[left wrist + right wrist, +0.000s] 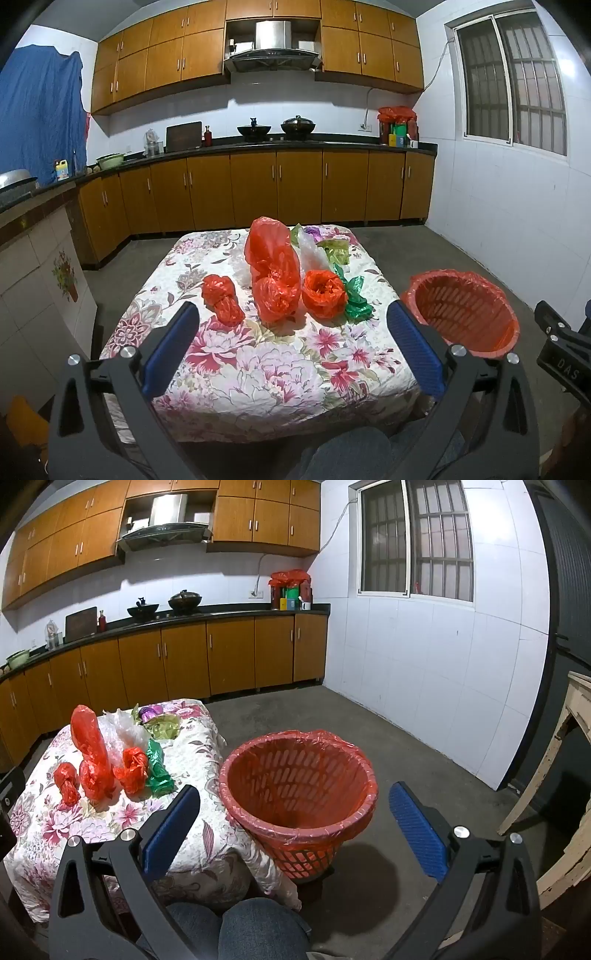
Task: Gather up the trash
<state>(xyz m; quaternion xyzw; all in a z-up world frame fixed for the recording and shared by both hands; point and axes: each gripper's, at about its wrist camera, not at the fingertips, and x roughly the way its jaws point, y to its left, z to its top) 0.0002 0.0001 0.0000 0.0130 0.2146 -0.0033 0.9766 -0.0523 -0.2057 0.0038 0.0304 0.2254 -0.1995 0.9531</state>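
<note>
While both grippers hang short of the work with nothing between their pads, the layout fixes the coming move. The floral-cloth table (258, 369) carries the trash. The red lined waste basket (299, 794) stands on the floor just beside the table's right edge, empty as far as its visible interior shows. On the cloth, a tall red plastic bag (273, 266) stands upright at centre. A crumpled red bag (325, 293) sits to its right, touching a green bag (354, 295). A small knotted red bag (221, 297) lies to its left, long axis running near to far. Clear and yellowish bags lie at the far side. The left gripper (291, 343), jaws fully apart, faces the bags directly. The right gripper (295, 827), jaws likewise apart, faces the basket. Judgement: the left gripper is nearer the trash.
</note>
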